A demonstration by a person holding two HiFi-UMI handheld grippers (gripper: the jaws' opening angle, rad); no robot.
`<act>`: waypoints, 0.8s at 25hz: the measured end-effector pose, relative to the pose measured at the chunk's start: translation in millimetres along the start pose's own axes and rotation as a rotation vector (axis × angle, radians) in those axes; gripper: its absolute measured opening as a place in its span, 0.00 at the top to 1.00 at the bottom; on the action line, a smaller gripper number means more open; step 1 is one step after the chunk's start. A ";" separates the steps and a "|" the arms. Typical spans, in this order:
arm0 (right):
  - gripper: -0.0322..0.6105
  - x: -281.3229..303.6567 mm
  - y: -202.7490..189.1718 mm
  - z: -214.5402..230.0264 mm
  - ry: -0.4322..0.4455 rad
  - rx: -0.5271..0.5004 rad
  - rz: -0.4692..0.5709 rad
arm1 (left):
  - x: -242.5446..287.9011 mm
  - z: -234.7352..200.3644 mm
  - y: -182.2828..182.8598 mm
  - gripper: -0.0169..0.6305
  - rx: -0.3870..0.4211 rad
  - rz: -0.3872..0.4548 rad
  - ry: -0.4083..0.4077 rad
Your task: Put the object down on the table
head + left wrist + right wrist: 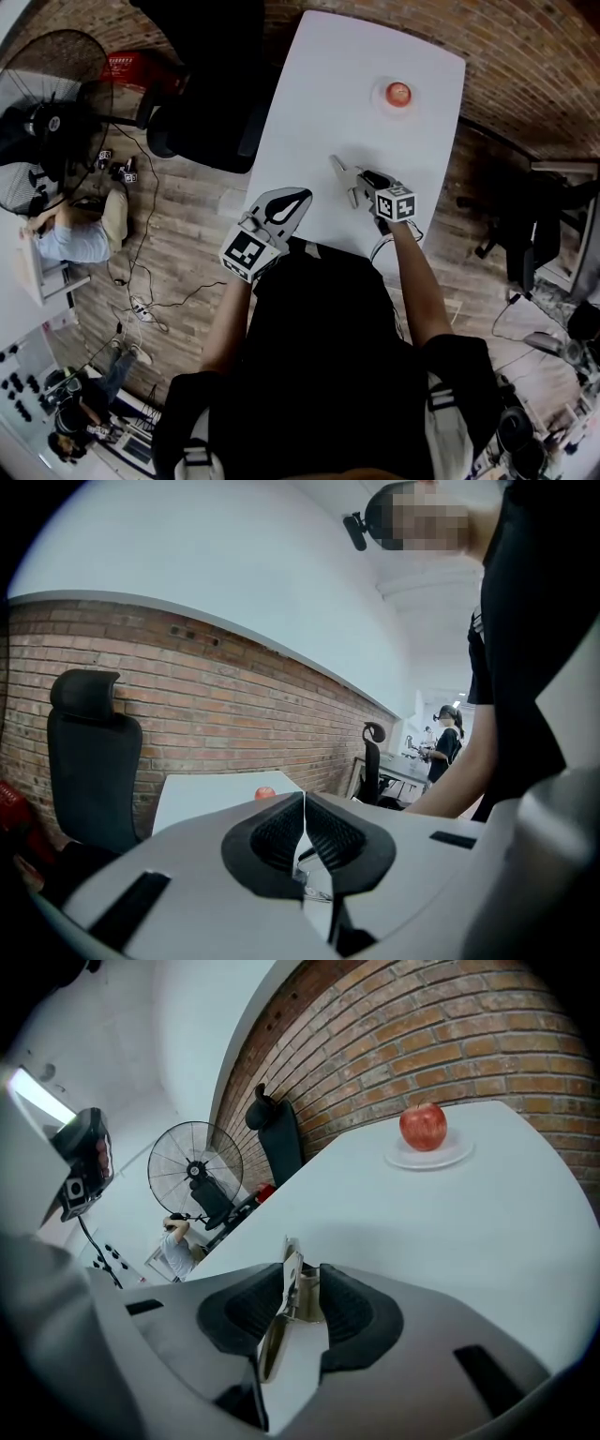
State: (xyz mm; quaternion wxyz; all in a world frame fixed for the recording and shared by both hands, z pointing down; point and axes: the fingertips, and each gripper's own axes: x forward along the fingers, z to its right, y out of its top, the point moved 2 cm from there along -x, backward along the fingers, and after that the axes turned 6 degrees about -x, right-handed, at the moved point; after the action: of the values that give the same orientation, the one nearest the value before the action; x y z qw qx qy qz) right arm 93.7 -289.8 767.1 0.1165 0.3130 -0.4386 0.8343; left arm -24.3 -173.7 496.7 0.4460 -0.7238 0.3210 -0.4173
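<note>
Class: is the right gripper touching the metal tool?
Touching. The right gripper view shows the right gripper shut on the metal tool, which is clamped between its jaws.

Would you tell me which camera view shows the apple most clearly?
The right gripper view: the apple sits whole on its plate. The head view shows it small from above; the left gripper view shows only a red sliver.

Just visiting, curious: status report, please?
Left hand-held gripper shut, empty. Right hand-held gripper shut on thin silvery metal tool, over white table. Red apple far ahead, not blocking.
</note>
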 end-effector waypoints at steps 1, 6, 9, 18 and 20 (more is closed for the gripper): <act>0.77 -1.4 0.7 0.2 -0.003 -0.001 0.003 | 0.3 0.6 0.8 0.94 -0.003 0.003 -0.002; 0.77 -8.7 2.1 -0.1 -0.018 0.000 0.022 | -0.1 2.6 0.7 0.94 -0.003 0.009 -0.013; 0.79 -13.9 3.1 -3.8 -0.008 0.000 0.036 | -0.3 3.2 1.2 0.94 -0.006 0.015 -0.020; 0.89 -34.7 3.7 1.8 -0.042 0.016 0.089 | 6.2 10.8 3.8 0.94 0.008 0.014 -0.049; 0.92 -39.4 5.7 1.5 -0.054 0.027 0.108 | 3.8 9.6 4.2 0.94 0.012 0.014 -0.052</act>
State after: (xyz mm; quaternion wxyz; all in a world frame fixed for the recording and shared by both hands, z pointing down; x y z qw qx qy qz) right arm 122.2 -291.2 739.4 0.0551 0.3127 -0.4464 0.8366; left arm -14.5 -175.0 491.6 0.4615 -0.7295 0.3116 -0.3972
